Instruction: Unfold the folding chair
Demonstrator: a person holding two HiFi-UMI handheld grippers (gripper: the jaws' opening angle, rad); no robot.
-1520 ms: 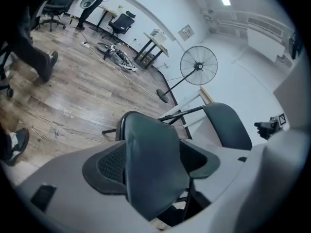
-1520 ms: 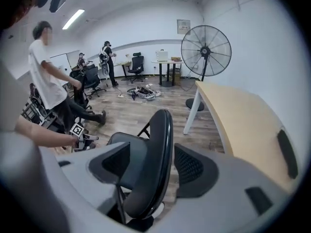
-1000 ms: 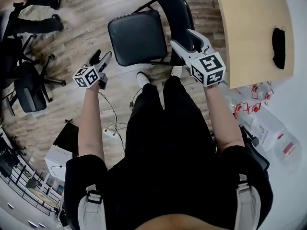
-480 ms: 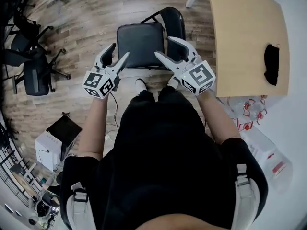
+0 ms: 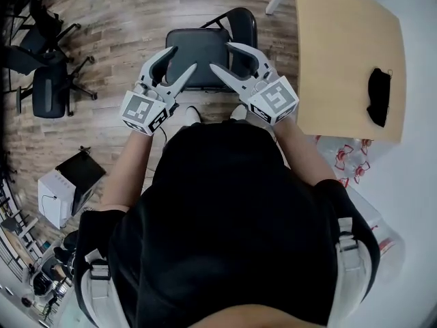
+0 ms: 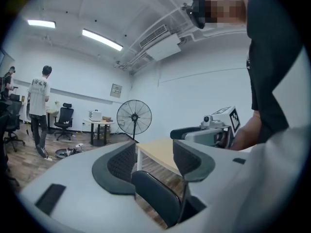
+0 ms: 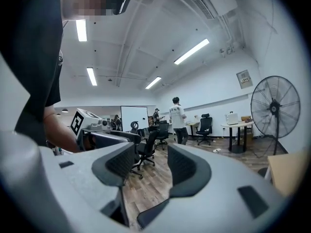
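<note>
The black folding chair [image 5: 199,48] stands opened on the wooden floor in front of my feet, seat flat and backrest [image 5: 244,24] at the far side. Both grippers hang in the air above it, pointing nearly level and apart from the chair. The left gripper [image 5: 179,59] is closing its jaws with nothing between them. The right gripper [image 5: 220,56] is closing too, also on nothing. In the left gripper view the left gripper [image 6: 153,161] frames the chair's backrest [image 6: 156,200] far below. In the right gripper view the right gripper [image 7: 151,166] faces the room.
A light wooden table [image 5: 348,39] with a black object [image 5: 379,98] stands right of the chair. Office chairs [image 5: 48,80] are at the left, a white box [image 5: 54,197] on the floor. A standing fan [image 6: 134,118] and a person [image 7: 177,118] are farther off.
Both grippers have risen from beside the chair to well above it and drawn closer together. Their jaws have narrowed. The chair has stayed in place.
</note>
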